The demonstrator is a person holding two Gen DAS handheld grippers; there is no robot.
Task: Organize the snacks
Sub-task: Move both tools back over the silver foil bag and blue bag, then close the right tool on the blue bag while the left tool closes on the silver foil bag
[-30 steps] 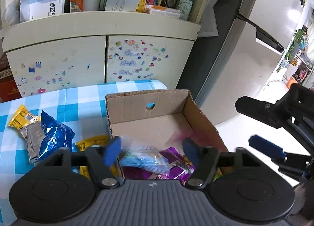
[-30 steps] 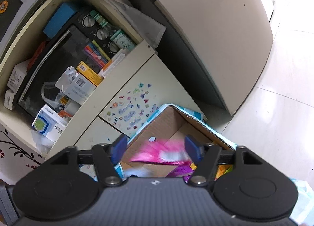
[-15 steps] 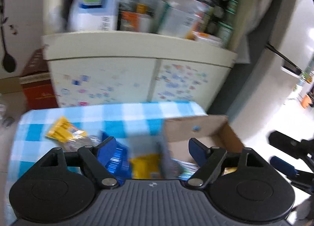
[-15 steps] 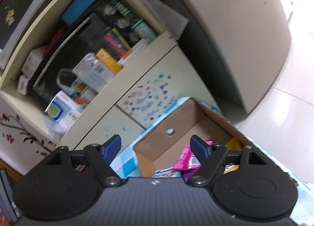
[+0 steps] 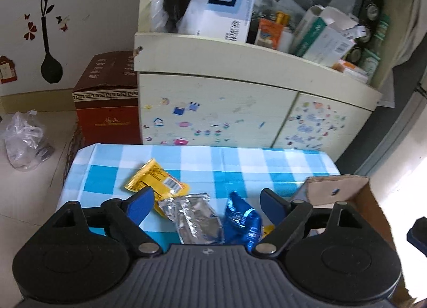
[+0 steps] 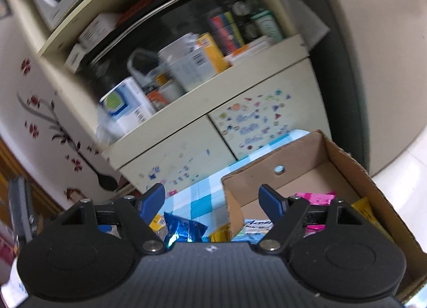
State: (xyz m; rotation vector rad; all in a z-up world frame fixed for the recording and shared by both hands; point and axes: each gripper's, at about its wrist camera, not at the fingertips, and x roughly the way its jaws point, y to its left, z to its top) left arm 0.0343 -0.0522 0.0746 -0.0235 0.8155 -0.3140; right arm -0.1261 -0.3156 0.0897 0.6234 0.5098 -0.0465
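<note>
Both the left gripper [image 5: 206, 202] and right gripper [image 6: 212, 197] were held spread and empty. A silver packet [image 5: 193, 218], blue packet [image 5: 241, 221] and yellow packet [image 5: 156, 179] were left beside the cardboard box [image 6: 347, 158]; a pink packet [image 6: 316, 197] was seen inside it.

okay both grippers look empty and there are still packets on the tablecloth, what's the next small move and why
Probably lower the left gripper onto the silver foil packet and close. Its jaws are open and empty, that packet lies right between them on the checked tablecloth, and the cardboard box sits just to the right.
</note>
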